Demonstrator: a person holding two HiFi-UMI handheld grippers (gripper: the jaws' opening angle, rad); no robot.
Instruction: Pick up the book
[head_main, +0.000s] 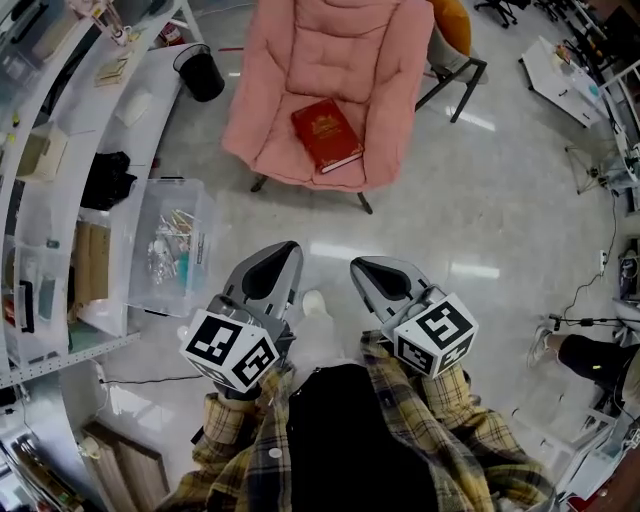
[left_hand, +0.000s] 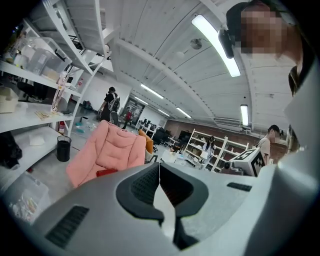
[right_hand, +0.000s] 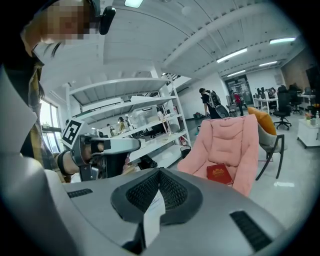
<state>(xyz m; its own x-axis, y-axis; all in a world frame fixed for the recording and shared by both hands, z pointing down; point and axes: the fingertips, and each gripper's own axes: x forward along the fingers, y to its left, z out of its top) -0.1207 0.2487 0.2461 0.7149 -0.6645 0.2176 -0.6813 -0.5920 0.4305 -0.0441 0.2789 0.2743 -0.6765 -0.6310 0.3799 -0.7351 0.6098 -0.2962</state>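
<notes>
A red book (head_main: 326, 135) with gold print lies flat on the seat of a pink padded chair (head_main: 330, 60). Both grippers hover above the floor well short of the chair, pointing toward it. My left gripper (head_main: 288, 250) has its jaws together with nothing between them, and my right gripper (head_main: 360, 268) is the same. In the left gripper view the closed jaws (left_hand: 159, 167) hide most of the book (left_hand: 106, 172), leaving a red sliver on the chair (left_hand: 107, 150). Past the right gripper (right_hand: 159, 173) I see the book (right_hand: 220, 173) on the chair (right_hand: 232, 142).
White shelving (head_main: 60, 150) runs along the left, with a clear plastic bin (head_main: 170, 245) on the floor beside it and a black waste bin (head_main: 200, 72) near the chair. An orange-cushioned chair (head_main: 455, 30) stands behind the pink one. A person's shoe (head_main: 543, 345) is at right.
</notes>
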